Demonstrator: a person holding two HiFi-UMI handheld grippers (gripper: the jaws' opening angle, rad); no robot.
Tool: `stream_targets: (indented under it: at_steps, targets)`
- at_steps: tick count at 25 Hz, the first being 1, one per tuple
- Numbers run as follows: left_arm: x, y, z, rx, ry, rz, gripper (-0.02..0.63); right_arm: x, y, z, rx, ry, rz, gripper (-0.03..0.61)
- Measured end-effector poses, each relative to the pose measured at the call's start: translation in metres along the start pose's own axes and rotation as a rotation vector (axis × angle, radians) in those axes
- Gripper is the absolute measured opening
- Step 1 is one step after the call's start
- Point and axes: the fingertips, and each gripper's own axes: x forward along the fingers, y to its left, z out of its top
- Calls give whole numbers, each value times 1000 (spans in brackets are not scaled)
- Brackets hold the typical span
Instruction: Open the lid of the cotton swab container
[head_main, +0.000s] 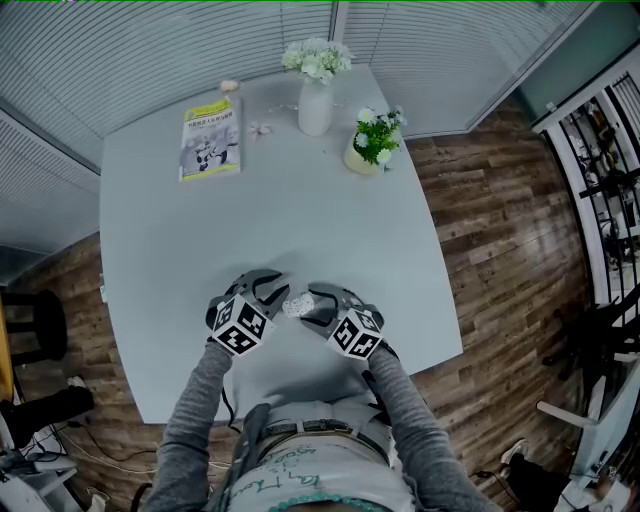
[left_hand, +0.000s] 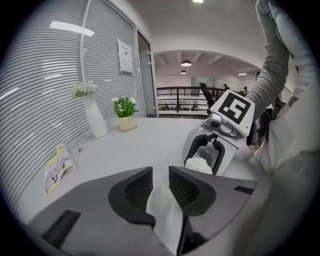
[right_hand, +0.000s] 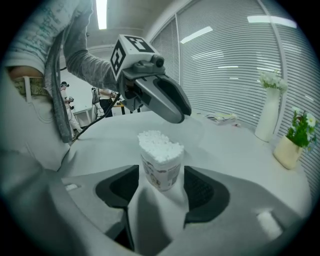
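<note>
The cotton swab container (head_main: 297, 306) stands upright on the near part of the grey table (head_main: 300, 200), just in front of the person, with its lid already off and the white swab heads showing at its top. The right claw (head_main: 310, 303) reaches in from the right with its jaws wide, and the container (right_hand: 160, 167) stands between them, the pads close beside its two sides but not seen pressing on it. The left claw (head_main: 282, 290) sits just left of the container, close to the right claw. In the left gripper view the left claw (left_hand: 160, 172) has its jaws a narrow way apart, with bare table showing between their tips. A flat white piece (left_hand: 165, 217), likely the lid, lies deeper in that gap. The container (left_hand: 199, 164) lies beyond these jaws, to the right. At the table's far side stand a white vase (head_main: 316, 105) of flowers and a small potted plant (head_main: 375, 145), with a booklet (head_main: 210, 138) to their left
</note>
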Motion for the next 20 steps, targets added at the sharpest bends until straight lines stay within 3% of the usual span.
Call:
stream_targets:
  at_steps: [15, 20]
  targets:
    - [-25, -7, -8, -168, -64, 14, 100, -17, 3, 1, 22, 3, -11, 272]
    - [-46, -6, -13, -287, -108, 61, 100, -30, 6, 4, 18, -2, -9, 270]
